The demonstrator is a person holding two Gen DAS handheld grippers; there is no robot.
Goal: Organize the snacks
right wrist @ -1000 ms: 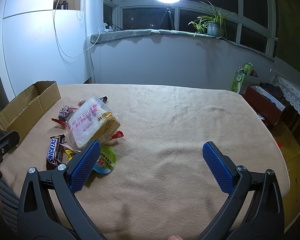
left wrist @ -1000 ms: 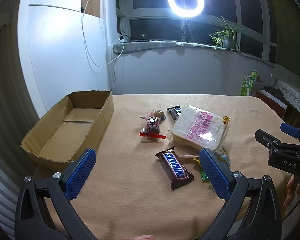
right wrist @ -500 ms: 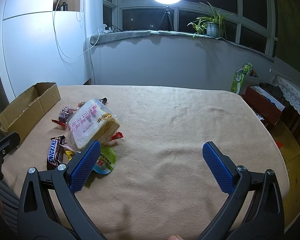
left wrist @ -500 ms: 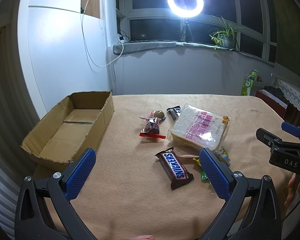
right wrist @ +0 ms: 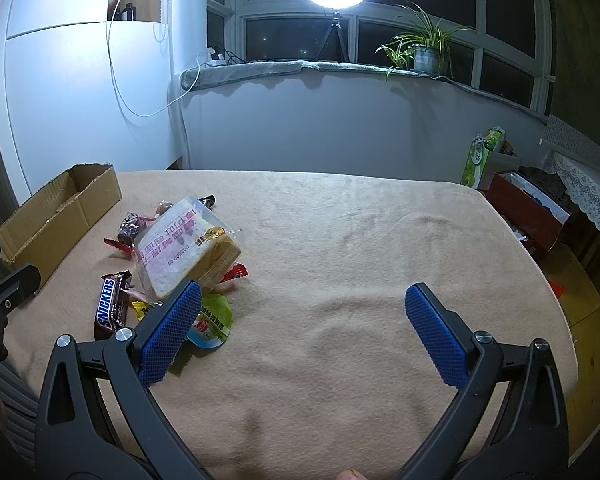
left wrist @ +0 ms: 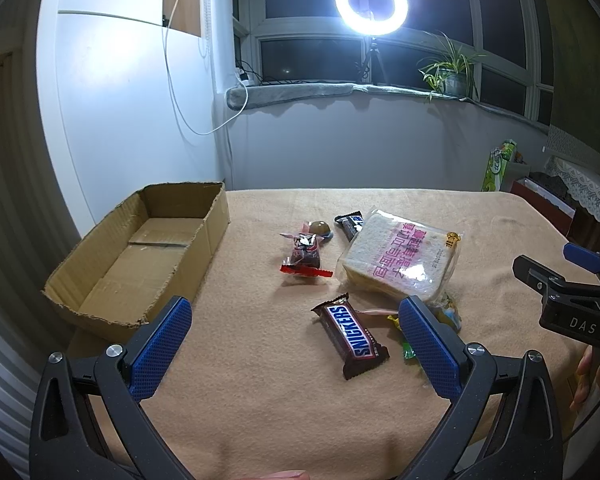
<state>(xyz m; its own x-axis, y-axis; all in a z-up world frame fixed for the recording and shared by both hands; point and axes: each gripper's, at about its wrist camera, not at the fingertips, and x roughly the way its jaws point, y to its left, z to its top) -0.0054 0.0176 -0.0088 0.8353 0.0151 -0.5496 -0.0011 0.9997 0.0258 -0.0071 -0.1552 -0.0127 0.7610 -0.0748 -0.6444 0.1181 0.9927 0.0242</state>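
Both my tongs, left [left wrist: 294, 332] and right [right wrist: 302, 322], gape wide and hold nothing above the tan-covered bench [right wrist: 360, 248]. The snacks lie clustered mid-bench: a brown Snickers bar [left wrist: 350, 336], a clear bag of sliced bread [left wrist: 400, 258] with pink print, and small wrapped candies [left wrist: 306, 254]. The open cardboard box [left wrist: 140, 252] sits to their left.
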